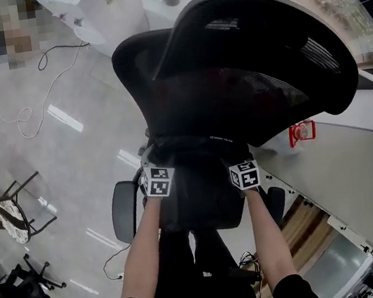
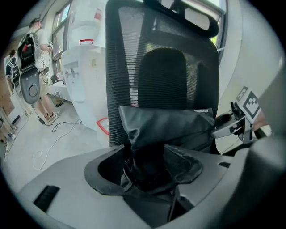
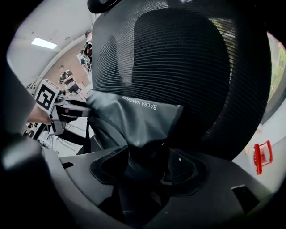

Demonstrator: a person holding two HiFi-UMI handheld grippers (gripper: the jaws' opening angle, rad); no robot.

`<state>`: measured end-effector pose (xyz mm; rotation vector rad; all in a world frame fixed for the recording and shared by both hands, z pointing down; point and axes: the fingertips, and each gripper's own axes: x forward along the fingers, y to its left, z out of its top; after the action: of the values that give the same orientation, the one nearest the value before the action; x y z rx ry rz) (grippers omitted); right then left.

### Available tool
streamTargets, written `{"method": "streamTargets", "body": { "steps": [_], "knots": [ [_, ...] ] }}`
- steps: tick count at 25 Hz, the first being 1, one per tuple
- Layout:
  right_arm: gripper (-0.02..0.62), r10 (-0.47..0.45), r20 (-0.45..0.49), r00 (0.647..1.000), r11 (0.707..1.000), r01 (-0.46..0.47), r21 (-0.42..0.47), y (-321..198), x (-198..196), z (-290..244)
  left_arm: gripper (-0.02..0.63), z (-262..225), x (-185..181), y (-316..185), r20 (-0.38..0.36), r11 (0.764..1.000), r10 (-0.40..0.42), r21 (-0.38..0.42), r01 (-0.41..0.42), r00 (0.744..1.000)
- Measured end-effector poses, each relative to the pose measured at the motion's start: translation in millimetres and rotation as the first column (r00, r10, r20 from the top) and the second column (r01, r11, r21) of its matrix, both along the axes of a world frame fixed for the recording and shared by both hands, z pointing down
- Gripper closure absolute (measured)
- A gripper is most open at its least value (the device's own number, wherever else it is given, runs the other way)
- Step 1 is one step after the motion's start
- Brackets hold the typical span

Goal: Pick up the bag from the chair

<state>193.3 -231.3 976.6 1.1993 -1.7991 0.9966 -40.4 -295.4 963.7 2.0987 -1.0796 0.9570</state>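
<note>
A black bag (image 1: 203,194) with small white print hangs in front of the black mesh office chair (image 1: 251,67), held from both sides. My left gripper (image 1: 158,181) is shut on the bag's left end; in the left gripper view the bag (image 2: 165,127) bunches between the jaws of this gripper (image 2: 147,167). My right gripper (image 1: 244,174) is shut on the bag's right end; in the right gripper view the bag (image 3: 134,118) folds down between the jaws of that gripper (image 3: 147,167). The chair back (image 3: 178,62) rises right behind it.
A grey floor with loose cables (image 1: 31,118) lies to the left. A white desk edge (image 1: 352,149) with a red object (image 1: 301,133) runs on the right. A small chair (image 1: 6,215) stands at far left. A person (image 2: 38,67) stands far off by a white machine (image 2: 85,62).
</note>
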Motion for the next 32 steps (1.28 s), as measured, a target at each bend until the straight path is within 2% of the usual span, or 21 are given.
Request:
{"method": "streamTargets", "body": {
  "steps": [5,8,15,18,25,29,32],
  "knots": [
    [0.35,-0.003,0.04,0.999,0.999,0.004,-0.036,2.2,-6.4,13.1,0.385,-1.6,4.4,-0.8,0.008,0.999,0.009,0.031,-0.009,1.0],
    [0.354,0.009,0.018,1.0,1.0,-0.009,-0.013,2.5,-6.2,16.8,0.408,-1.3,5.4,0.5,0.016,0.999,0.006,0.041,-0.006,1.0],
    [0.427,-0.01,-0.039,0.999,1.0,0.01,-0.011,11.1,-8.3,17.1,0.498,-2.3,6.3,11.3,0.014,1.0,0.015,0.022,-0.016,1.0],
    [0.443,-0.008,-0.075,0.997,1.0,0.01,0.02,13.1,-8.1,10.8,0.518,-6.5,7.1,20.6,0.003,1.0,0.014,0.017,-0.014,1.0],
    [0.457,-0.013,-0.118,0.993,0.998,0.02,0.063,31.3,-9.8,-21.1,0.526,-32.3,4.4,47.4,-0.024,0.999,-0.021,0.027,0.022,0.999],
    [0.459,-0.008,-0.116,0.993,0.991,0.023,0.132,48.8,-11.6,-54.8,0.528,-62.6,2.1,70.4,-0.045,0.996,-0.032,0.079,0.035,0.998],
    [0.463,-0.034,-0.112,0.993,0.977,0.056,0.204,67.0,-17.2,-96.6,0.528,-103.0,-4.5,97.3,-0.073,0.989,-0.047,0.134,0.057,0.996]
  ]
}}
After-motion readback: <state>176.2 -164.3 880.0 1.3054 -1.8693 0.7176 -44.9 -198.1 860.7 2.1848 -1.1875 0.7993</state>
